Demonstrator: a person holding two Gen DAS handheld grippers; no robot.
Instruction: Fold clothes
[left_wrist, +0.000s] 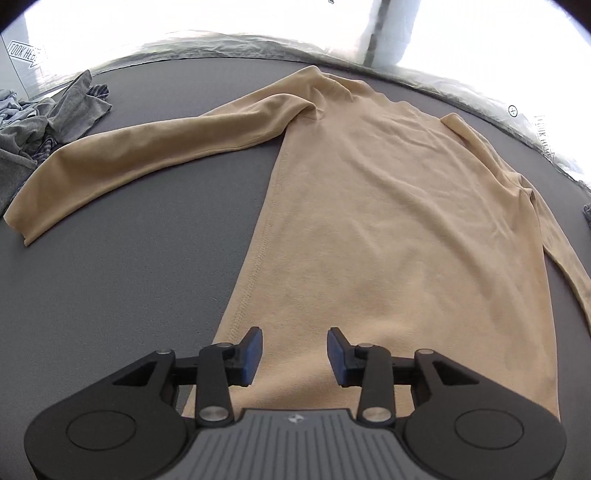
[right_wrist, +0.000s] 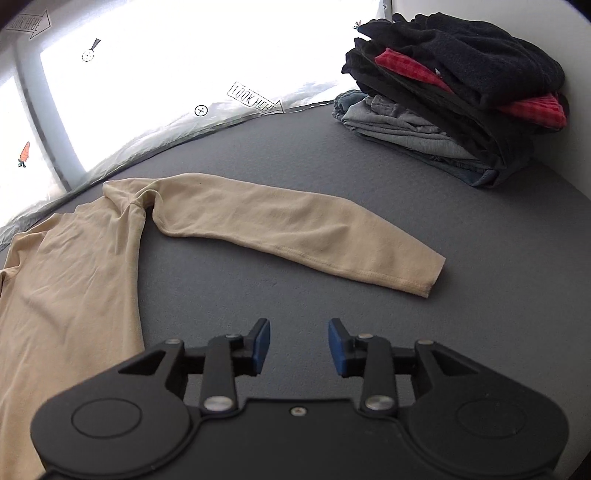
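We have the tan long-sleeved knit top (left_wrist: 388, 206) spread flat on the dark grey padded table (left_wrist: 129, 295), body smooth and both sleeves thrown out to the sides – so the laying-out looks done, but no fold has been made in it yet. Our left gripper (left_wrist: 294, 356) hangs over the hem end of the body with its blue pads apart and nothing between them; our right gripper (right_wrist: 298, 345) is over bare table near the right sleeve's cuff (right_wrist: 424, 273), jaws likewise parted and empty. At the far right corner sits a stack of folded dark, red and grey garments (right_wrist: 454, 99), which we judge finished; a crumpled heap of grey and checked clothes (left_wrist: 48, 118) at the left is left to do – sleeves first, we reckon
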